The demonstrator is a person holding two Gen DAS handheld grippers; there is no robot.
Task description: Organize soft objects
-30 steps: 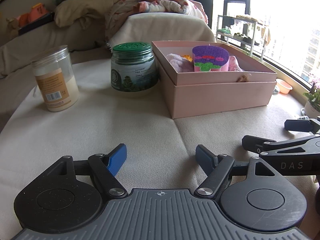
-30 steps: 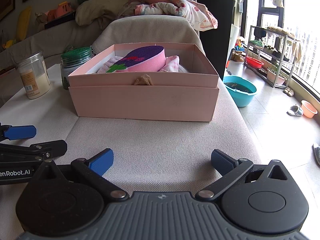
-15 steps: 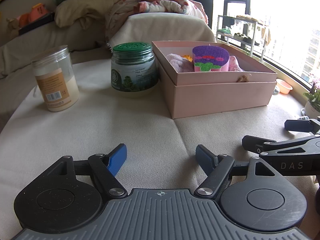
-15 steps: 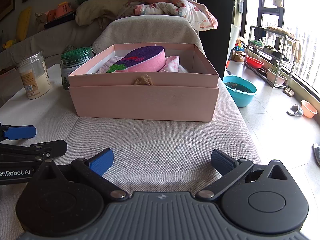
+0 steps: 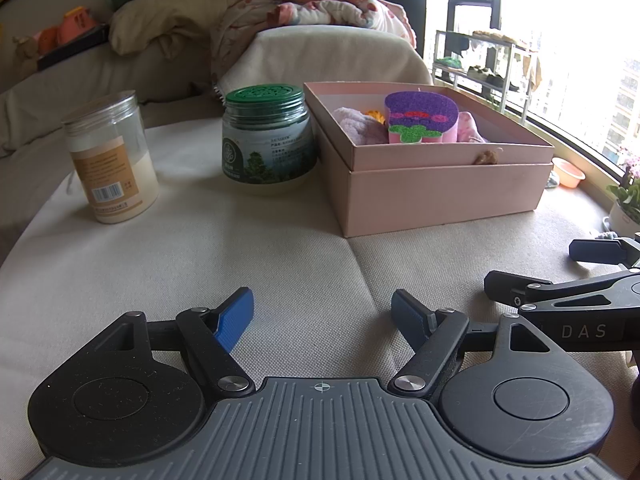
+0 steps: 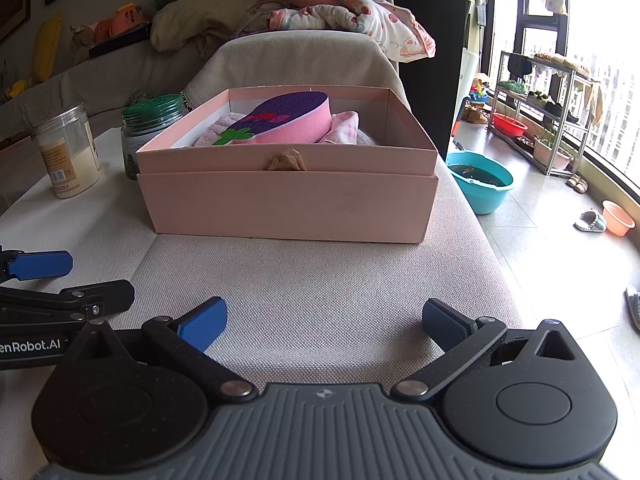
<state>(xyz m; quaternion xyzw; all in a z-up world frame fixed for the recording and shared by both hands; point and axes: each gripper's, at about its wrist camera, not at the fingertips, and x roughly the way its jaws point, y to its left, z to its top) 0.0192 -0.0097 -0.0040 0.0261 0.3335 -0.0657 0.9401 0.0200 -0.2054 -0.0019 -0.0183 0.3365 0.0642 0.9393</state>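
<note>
Cream cloth (image 5: 280, 248) covers the surface where everything sits, with a heaped sofa behind and a bright window off to the right. On it, toward the far right, stands the pink box (image 6: 288, 204), and the soft things are already inside: a purple-topped pink sponge (image 6: 280, 120) leans up on a pink towel (image 5: 356, 128) and a checked cloth (image 6: 344, 130), its high end poking above the rim. A small tan scrap (image 6: 287, 161) hangs over the near wall, half out. That scrap looks the likeliest to go astray; a brush against the near wall could knock it onto the cloth. The sponge, propped so high, might tip out if the box is jolted. Just left of the box stand a green-lidded jar (image 5: 266, 136) and, further left, a clear jar (image 5: 108, 160) of pale powder; a wide reach from the left side could topple either. The left gripper (image 5: 322, 316) and the right gripper (image 6: 324, 320) rest low and near, well apart from the box, both with fingers spread and nothing between them. They sit close beside each other, so one swinging inward could clip the other.
</note>
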